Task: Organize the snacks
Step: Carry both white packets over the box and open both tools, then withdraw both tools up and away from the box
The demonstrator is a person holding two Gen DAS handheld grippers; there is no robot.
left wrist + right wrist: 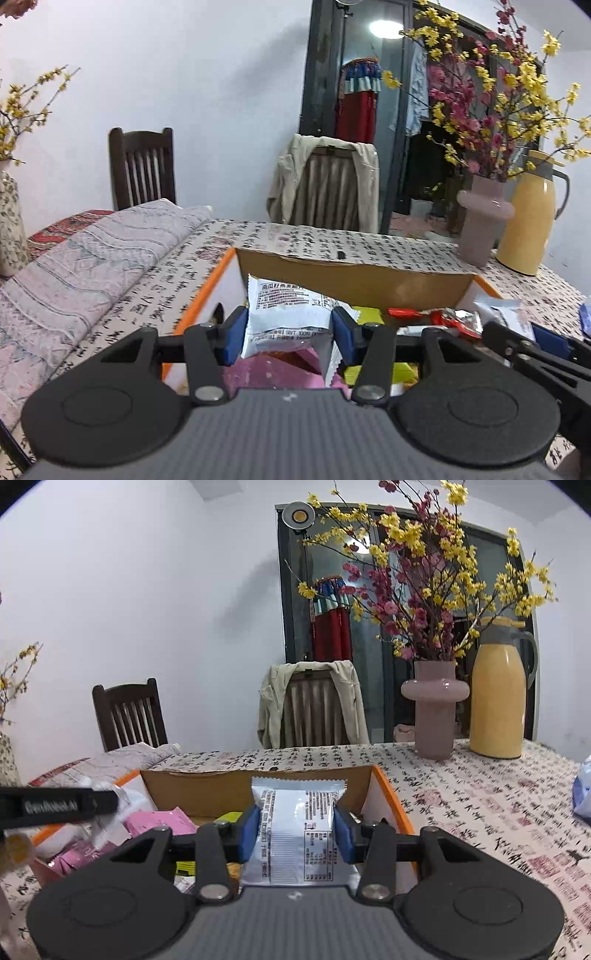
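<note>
Both grippers, left [290, 334] and right [294, 830], had their fingers clamped on white snack packets [284, 314] [295, 834], each packet upright directly above the cardboard box [354, 282].

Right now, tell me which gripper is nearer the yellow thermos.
Right. The right gripper, over the box's right half, has the yellow thermos ahead to its right; the left gripper holds its packet farther left.

Glossy foil packet [295, 830], matt cardboard box [207, 790]

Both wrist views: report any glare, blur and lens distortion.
Left wrist: ceiling lamp blows out to white glare; fisheye bends the door frame; flowers slightly soft. Right wrist: even light, dark vignette corners, packet print sharp enough, tablecloth edges smeared.
</note>
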